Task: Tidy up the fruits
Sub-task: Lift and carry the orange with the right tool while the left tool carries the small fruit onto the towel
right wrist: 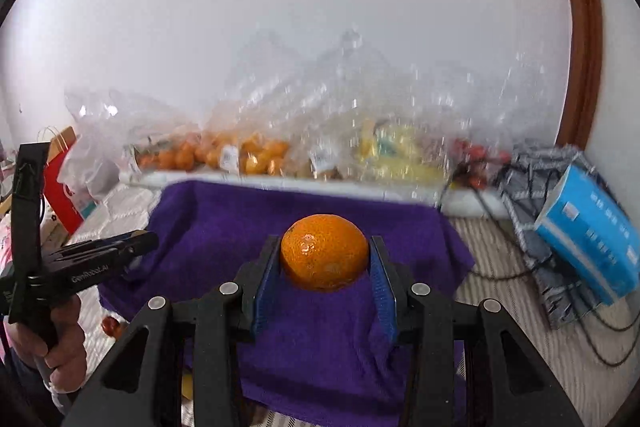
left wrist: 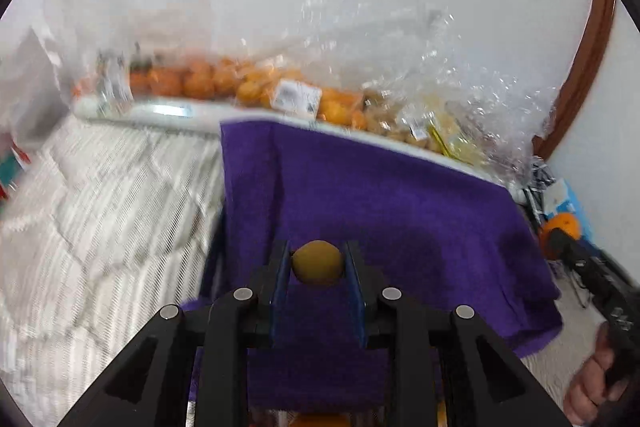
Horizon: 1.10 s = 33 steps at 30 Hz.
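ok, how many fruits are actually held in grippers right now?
2. A small yellow-brown fruit sits between the left gripper fingers; a large orange sits in the right gripper. Bagged fruit behind isn't held.

Both wrist views look forward, close over the purple towel (left wrist: 400, 211), toward the wall

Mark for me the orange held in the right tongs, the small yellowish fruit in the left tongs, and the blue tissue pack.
orange (right wrist: 324, 251), right wrist view, middle of its front peel.
small yellowish fruit (left wrist: 317, 262), left wrist view, centre of its rounded face.
blue tissue pack (right wrist: 592, 235), right wrist view, its broad blue side.
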Each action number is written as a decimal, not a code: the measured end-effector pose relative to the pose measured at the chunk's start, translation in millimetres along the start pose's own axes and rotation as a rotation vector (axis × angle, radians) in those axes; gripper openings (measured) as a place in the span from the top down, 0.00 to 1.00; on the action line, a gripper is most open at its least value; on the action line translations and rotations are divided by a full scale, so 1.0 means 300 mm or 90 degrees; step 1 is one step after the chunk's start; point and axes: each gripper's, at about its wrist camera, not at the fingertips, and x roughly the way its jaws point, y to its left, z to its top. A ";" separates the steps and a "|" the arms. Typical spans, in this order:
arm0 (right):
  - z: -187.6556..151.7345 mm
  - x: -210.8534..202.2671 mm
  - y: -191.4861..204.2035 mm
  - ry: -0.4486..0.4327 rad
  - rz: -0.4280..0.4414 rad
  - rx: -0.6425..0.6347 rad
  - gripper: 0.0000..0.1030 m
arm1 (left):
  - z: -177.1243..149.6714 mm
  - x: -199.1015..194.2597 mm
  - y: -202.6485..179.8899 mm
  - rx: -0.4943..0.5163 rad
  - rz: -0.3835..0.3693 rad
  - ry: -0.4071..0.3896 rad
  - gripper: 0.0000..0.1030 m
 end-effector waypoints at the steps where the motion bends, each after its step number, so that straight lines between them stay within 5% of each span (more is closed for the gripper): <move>1: -0.010 0.022 -0.007 0.009 0.004 0.003 0.58 | -0.004 0.004 0.006 -0.006 -0.008 0.003 0.75; 33: -0.087 0.169 -0.037 0.089 -0.018 0.009 0.58 | -0.032 0.087 -0.030 0.050 -0.014 0.039 0.75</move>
